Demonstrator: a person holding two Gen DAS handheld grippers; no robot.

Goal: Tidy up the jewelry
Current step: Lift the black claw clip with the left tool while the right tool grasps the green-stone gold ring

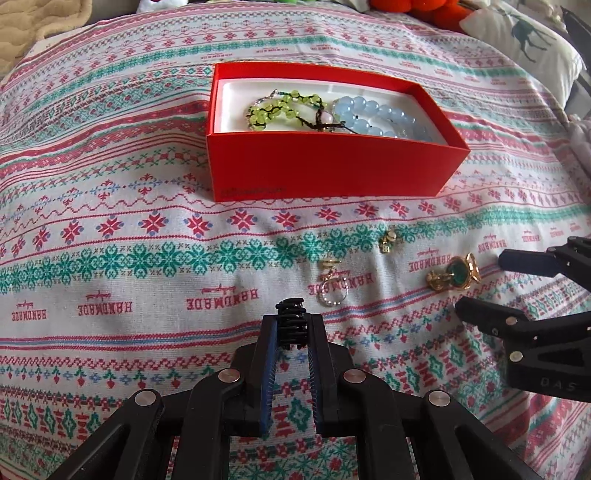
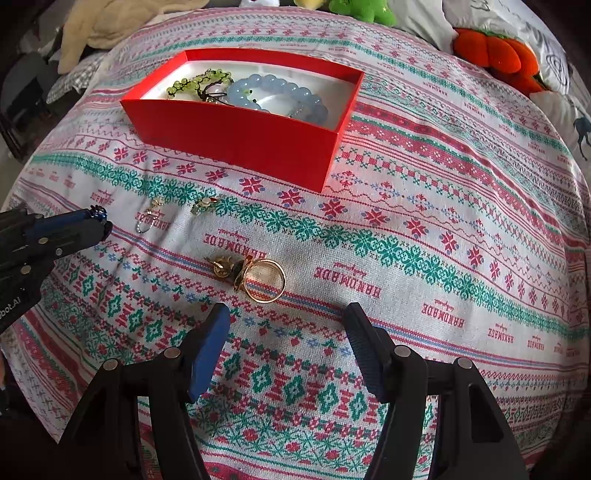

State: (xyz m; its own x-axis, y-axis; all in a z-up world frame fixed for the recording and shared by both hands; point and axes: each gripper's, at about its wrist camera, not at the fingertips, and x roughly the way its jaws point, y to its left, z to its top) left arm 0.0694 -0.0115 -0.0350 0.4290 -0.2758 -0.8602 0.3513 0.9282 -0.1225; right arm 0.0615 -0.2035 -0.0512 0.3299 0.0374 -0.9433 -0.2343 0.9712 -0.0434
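A red box (image 1: pixel 325 166) (image 2: pixel 236 136) holds a green bead bracelet (image 1: pixel 277 109) and a pale blue bead bracelet (image 1: pixel 373 116). My left gripper (image 1: pixel 291 319) is shut on a small black hair claw clip (image 1: pixel 291 317), just above the cloth. A gold ring with a green stone (image 2: pixel 264 280) (image 1: pixel 456 275) lies in front of my open right gripper (image 2: pixel 288 315), close to its fingertips. A thin sparkly ring with a gold piece (image 1: pixel 332 288) (image 2: pixel 147 218) and a small gold earring (image 1: pixel 388 240) (image 2: pixel 203 205) lie on the cloth.
A patterned red, green and white cloth (image 1: pixel 147 258) covers the surface. Orange and green plush toys (image 2: pixel 495 55) and a deer-print pillow (image 1: pixel 528 37) lie at the far edge. A cream blanket (image 2: pixel 122 26) is at the far left.
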